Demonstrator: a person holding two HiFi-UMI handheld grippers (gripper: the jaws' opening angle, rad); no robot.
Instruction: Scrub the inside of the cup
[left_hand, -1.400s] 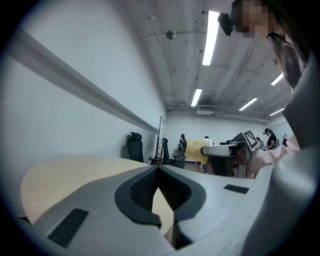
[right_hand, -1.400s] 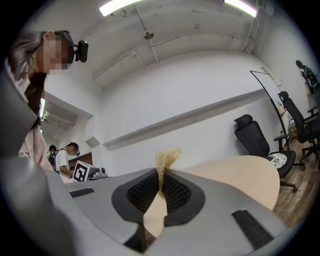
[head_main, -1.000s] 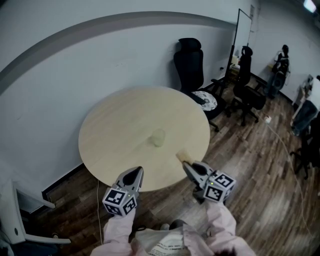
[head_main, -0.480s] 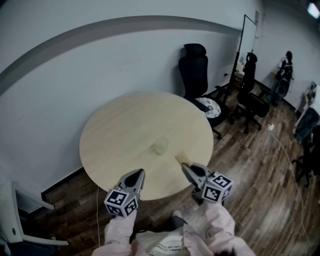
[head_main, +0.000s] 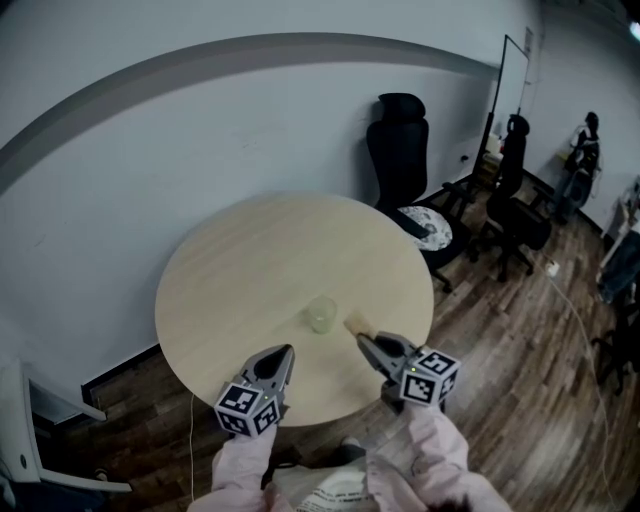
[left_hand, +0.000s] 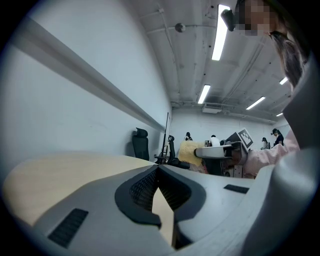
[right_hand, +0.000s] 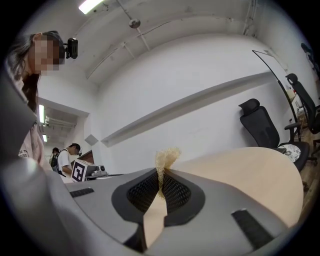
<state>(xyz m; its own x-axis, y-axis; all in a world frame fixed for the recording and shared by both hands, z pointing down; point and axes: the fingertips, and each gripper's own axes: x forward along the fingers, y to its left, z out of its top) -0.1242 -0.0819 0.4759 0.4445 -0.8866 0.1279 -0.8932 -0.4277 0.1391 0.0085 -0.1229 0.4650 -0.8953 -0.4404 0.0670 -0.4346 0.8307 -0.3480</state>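
Observation:
A small pale translucent cup (head_main: 321, 314) stands upright on the round light-wood table (head_main: 250, 270), right of its middle and toward the near edge. My right gripper (head_main: 362, 338) hovers just right of the cup, shut on a yellow sponge (head_main: 354, 324) that sticks out past its tips; the pinched sponge (right_hand: 165, 159) shows in the right gripper view. My left gripper (head_main: 281, 352) is shut with nothing in it, over the table's near edge, left of and nearer than the cup. The left gripper view shows its closed jaws, the right gripper (left_hand: 199, 153) and the sponge (left_hand: 188, 152) beyond.
A black office chair (head_main: 405, 150) stands behind the table at right, with more chairs (head_main: 515, 195) and people farther right. A white wall runs behind the table. Wooden floor (head_main: 500, 340) surrounds the table. A cable (head_main: 575, 300) lies on the floor at right.
The view has shifted forward, so table and cup sit lower and nearer in the head view. Both grippers have come closer to the cup, the right one with the sponge now just beside it.

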